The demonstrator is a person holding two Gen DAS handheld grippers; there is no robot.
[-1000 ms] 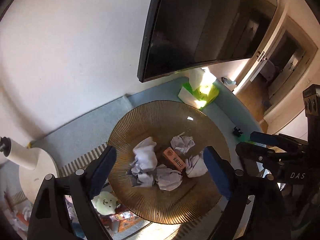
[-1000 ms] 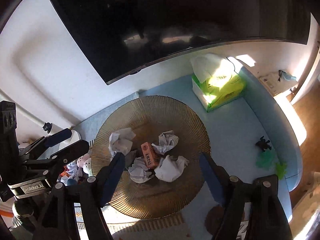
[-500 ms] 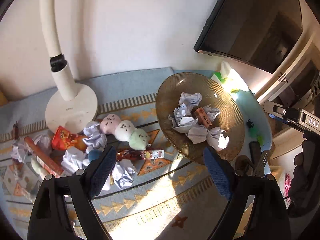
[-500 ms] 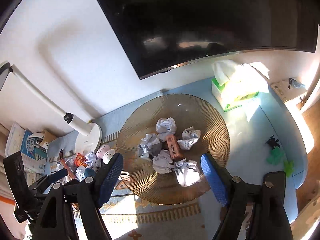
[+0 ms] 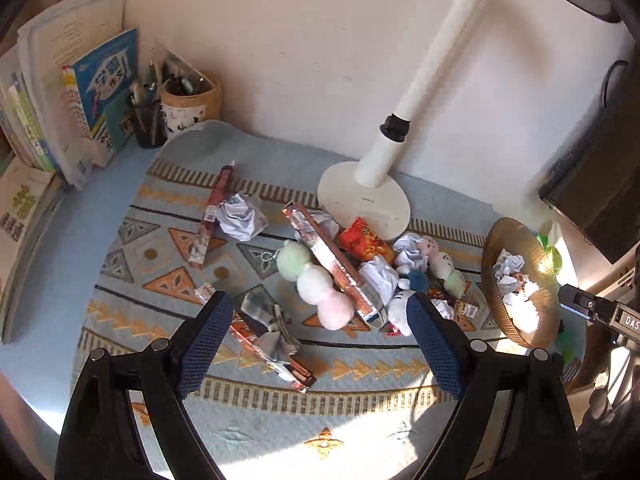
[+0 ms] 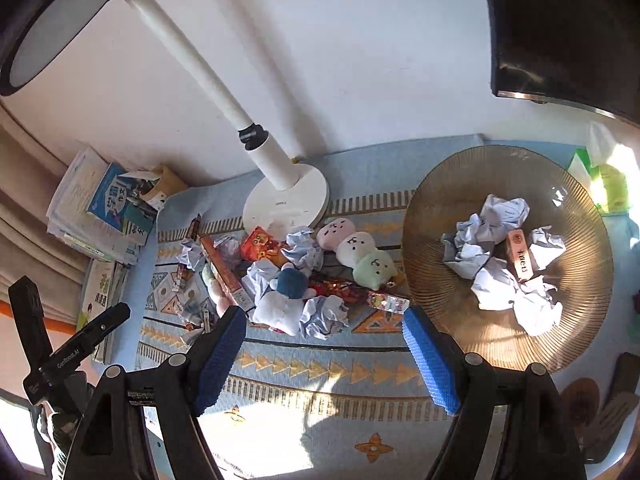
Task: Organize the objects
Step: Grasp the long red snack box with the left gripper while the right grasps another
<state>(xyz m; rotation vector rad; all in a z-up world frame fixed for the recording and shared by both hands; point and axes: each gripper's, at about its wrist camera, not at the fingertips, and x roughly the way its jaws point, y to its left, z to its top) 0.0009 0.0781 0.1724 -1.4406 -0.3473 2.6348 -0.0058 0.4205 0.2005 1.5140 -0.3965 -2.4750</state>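
A heap of clutter lies on the patterned mat (image 5: 280,392): crumpled paper balls (image 5: 240,220) (image 6: 324,316), pastel plush toys (image 5: 316,280) (image 6: 356,252), a red snack packet (image 5: 362,240) and long foil wrappers (image 5: 332,264). The brown ribbed glass bowl (image 6: 440,208) (image 5: 490,264) at the right holds several paper balls and a small orange box (image 6: 520,256). My left gripper (image 5: 318,344) hovers open above the mat in front of the heap. My right gripper (image 6: 324,354) is open too, between the heap and the bowl. Neither holds anything.
A white lamp base (image 5: 364,200) (image 6: 286,204) and its pole stand behind the heap. Books (image 5: 80,92) and a pen pot (image 5: 190,104) sit at the far left. A dark screen (image 6: 560,28) hangs at the upper right, a green tissue box (image 6: 608,184) beside the bowl.
Both views have swung left from above the bowl. The heap of clutter, the lamp and the books have come into view; the bowl now sits at the right. Both grippers stay open.
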